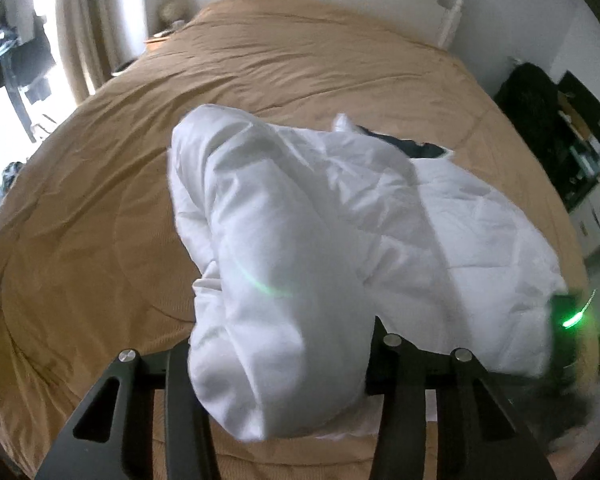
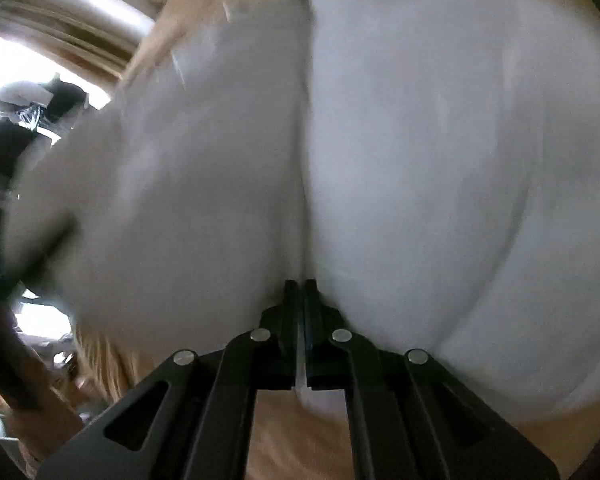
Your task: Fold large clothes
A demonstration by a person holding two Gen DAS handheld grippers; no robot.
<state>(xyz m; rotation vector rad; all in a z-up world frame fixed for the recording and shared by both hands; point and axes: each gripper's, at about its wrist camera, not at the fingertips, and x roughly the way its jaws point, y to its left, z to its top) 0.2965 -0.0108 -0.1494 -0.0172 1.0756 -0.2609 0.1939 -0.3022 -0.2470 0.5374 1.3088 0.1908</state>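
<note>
A big white padded garment (image 1: 300, 220) hangs in a thick bundle over the tan bed cover (image 1: 100, 200), with a dark lining (image 1: 412, 146) showing at its far edge. My left gripper (image 1: 280, 344) grips the bundle: the cloth fills the gap between its jaws and hides the fingertips. In the right wrist view the same white garment (image 2: 420, 160) fills nearly the whole blurred picture. My right gripper (image 2: 302, 284) is shut on a thin fold of it, and a white strip shows between the fingers. A green light (image 1: 576, 316) glows on a dark device at the garment's right corner.
The bed cover spreads wide to the left and far side, up to a white headboard (image 1: 448, 12). Curtains and a bright window (image 1: 80, 40) stand at the left. Dark shelves with clutter (image 1: 560, 120) line the right wall. A small bedside table (image 1: 160, 38) sits at the far left corner.
</note>
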